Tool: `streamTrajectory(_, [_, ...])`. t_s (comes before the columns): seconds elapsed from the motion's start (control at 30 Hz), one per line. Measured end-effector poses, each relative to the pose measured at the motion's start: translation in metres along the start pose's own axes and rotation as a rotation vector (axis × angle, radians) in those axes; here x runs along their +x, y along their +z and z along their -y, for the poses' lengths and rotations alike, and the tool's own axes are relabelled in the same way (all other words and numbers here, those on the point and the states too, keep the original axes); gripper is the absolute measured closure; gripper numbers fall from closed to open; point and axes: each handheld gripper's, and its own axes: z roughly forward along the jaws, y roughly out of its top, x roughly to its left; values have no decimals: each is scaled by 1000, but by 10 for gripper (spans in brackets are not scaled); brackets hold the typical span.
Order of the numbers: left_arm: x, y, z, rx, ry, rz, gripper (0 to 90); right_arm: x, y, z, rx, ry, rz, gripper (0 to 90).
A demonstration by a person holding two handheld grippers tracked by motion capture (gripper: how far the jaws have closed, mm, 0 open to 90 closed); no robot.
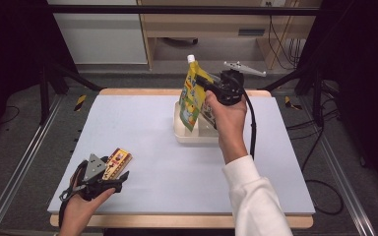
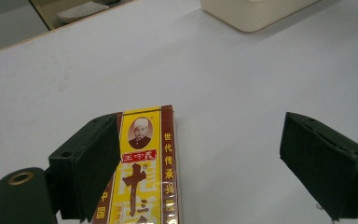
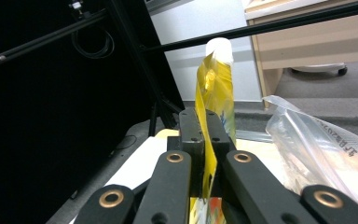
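My right gripper [image 1: 203, 84] is raised over the far middle of the table, shut on a yellow stand-up pouch [image 1: 190, 96] with a white cap. In the right gripper view the jaws [image 3: 208, 130] pinch the pouch's edge [image 3: 213, 79], and the pouch hangs upright above a cream bin [image 1: 186, 137]. At the near left my left gripper [image 1: 114, 172] rests low with its jaws wide apart. A flat yellow and brown spice box [image 2: 144, 172] lies on the table between them, against the left jaw and far from the other.
The table is covered by a pale grey mat [image 1: 147, 128]. A clear plastic bag [image 3: 317, 149] sits in the bin beside the pouch. The bin's corner [image 2: 251, 14] lies ahead of the left gripper. Black frame posts stand at the table's far corners.
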Motion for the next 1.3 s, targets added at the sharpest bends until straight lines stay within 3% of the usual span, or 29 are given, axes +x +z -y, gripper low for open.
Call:
streamTrajectory(0.1, [0, 0, -1, 0, 5, 0, 120, -1, 2, 1, -11, -27, 45, 900])
streamTrajectory(0.73, [-1, 1, 1, 3, 3, 6, 123, -17, 19, 5, 10, -43, 74, 900])
streamTrajectory(1.17, [-4, 2, 1, 7, 9, 9, 124, -24, 29, 14, 19, -65, 131, 900])
streamTrajectory(1.3, [-4, 3, 1, 9, 5, 8, 126, -25, 35, 17, 21, -89, 168, 900])
